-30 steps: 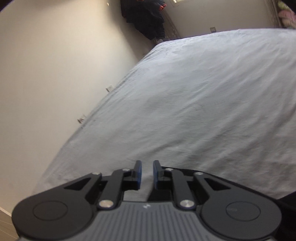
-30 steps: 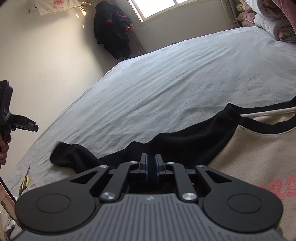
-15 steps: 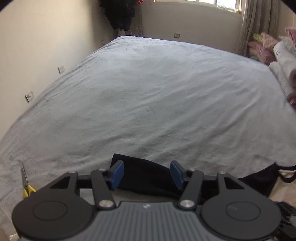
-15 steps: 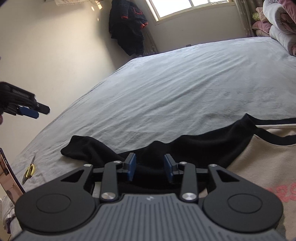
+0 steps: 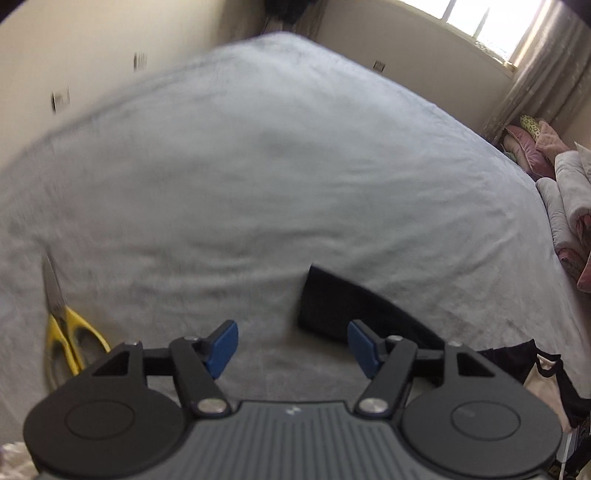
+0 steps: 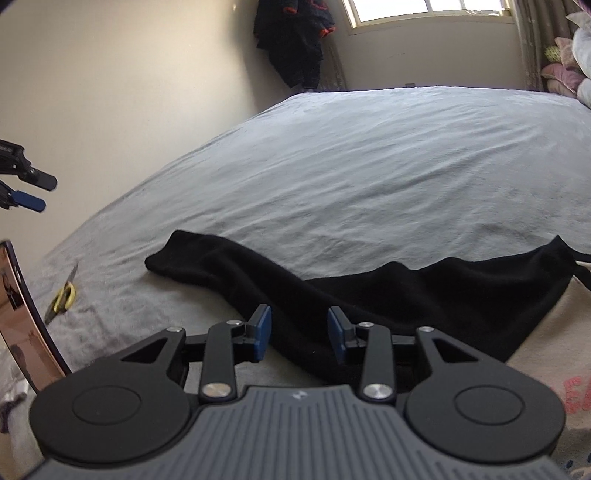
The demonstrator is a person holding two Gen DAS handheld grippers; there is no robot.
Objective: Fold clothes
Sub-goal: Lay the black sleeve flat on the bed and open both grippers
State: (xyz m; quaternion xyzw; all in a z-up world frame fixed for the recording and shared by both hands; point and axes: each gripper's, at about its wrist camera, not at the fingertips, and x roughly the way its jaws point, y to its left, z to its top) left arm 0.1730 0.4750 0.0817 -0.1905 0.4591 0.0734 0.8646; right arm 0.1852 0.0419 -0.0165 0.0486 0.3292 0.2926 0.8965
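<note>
Black sleeve point(image 6: 229, 266) of a sweatshirt lies stretched over the grey bedspread point(image 6: 388, 166), its cuff end toward the left of the right wrist view and the rest running to the lower right, where it joins the cream body point(image 6: 546, 354) of the garment with pink lettering at the right edge. The right gripper point(image 6: 300, 334) hovers at the bottom centre with its blue pads partly apart; its jaws have just been opening, and the pads press on nothing, though the sleeve lies beyond and beneath them. In the left wrist view the left gripper point(image 5: 291, 347) stands wider apart, its jaws also having just been opening, with only bare bedspread between the pads; the cuff of the sleeve point(image 5: 332, 306) shows just beyond its right-hand pad. Yellow-handled scissors point(image 5: 62, 325) lie on the bedspread at the lower left of that view, well apart from the sleeve. In the right wrist view the left gripper's tips appear at the far left edge. A dark coat point(image 6: 295, 40) hangs by the window point(image 6: 424, 11) at the top, and pillows point(image 5: 532, 147) are piled at the right edge.
</note>
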